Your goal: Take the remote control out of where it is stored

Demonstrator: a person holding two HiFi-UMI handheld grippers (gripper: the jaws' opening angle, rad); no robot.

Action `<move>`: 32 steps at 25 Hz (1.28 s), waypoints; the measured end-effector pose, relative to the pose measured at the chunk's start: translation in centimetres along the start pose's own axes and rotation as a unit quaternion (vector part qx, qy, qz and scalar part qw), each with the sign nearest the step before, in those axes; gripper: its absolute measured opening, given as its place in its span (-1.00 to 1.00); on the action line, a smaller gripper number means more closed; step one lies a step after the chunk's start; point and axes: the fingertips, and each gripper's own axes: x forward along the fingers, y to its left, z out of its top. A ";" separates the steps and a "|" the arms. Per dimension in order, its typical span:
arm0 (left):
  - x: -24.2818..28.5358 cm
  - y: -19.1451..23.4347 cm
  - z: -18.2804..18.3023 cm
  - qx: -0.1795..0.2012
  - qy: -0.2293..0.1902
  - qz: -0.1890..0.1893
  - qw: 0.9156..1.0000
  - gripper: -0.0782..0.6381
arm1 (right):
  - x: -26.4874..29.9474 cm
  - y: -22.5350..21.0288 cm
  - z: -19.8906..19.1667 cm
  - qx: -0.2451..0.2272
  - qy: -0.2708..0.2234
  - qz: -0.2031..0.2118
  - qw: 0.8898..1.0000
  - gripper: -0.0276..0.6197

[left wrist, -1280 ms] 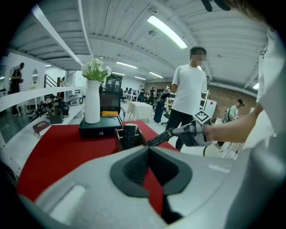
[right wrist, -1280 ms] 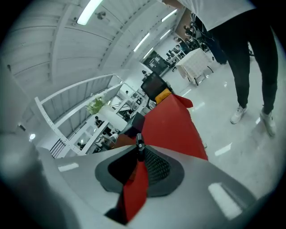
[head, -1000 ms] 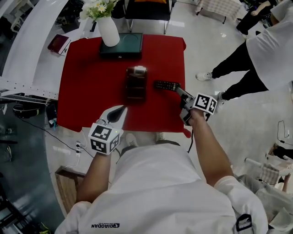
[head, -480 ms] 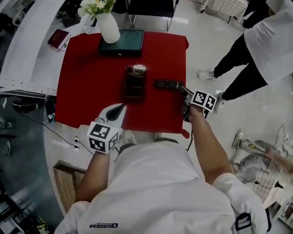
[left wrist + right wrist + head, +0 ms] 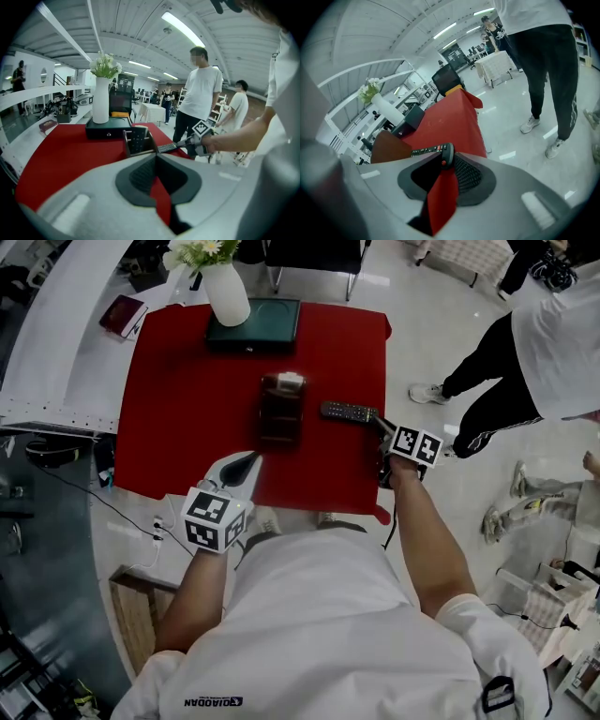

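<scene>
A black remote control (image 5: 347,412) lies flat on the red tablecloth (image 5: 187,399), just right of a brown holder (image 5: 279,413) that keeps another remote upright. My right gripper (image 5: 380,423) is at the remote's near end. In the right gripper view the remote's end (image 5: 429,151) sits at the tips of my right gripper (image 5: 444,166); its jaws have just been opening, with red cloth showing in the gap and the pads not pressing on it. My left gripper (image 5: 251,462) hovers over the table's front edge, slightly open with nothing between the jaws (image 5: 157,161).
A white vase of flowers (image 5: 228,296) and a black box (image 5: 253,326) stand at the table's far edge. A red book (image 5: 124,315) lies on the white counter to the left. People stand on the floor to the right (image 5: 525,352). A chair (image 5: 314,254) is behind the table.
My right gripper has sunk a little at the remote's end. The remote stays beside the holder. The left gripper has kept still. The people at the right have shifted.
</scene>
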 end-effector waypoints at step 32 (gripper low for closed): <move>-6.1 0.2 3.3 0.018 -0.075 -0.042 0.996 -0.78 | -10.7 25.7 -6.0 -0.306 -0.059 0.165 0.936 -0.90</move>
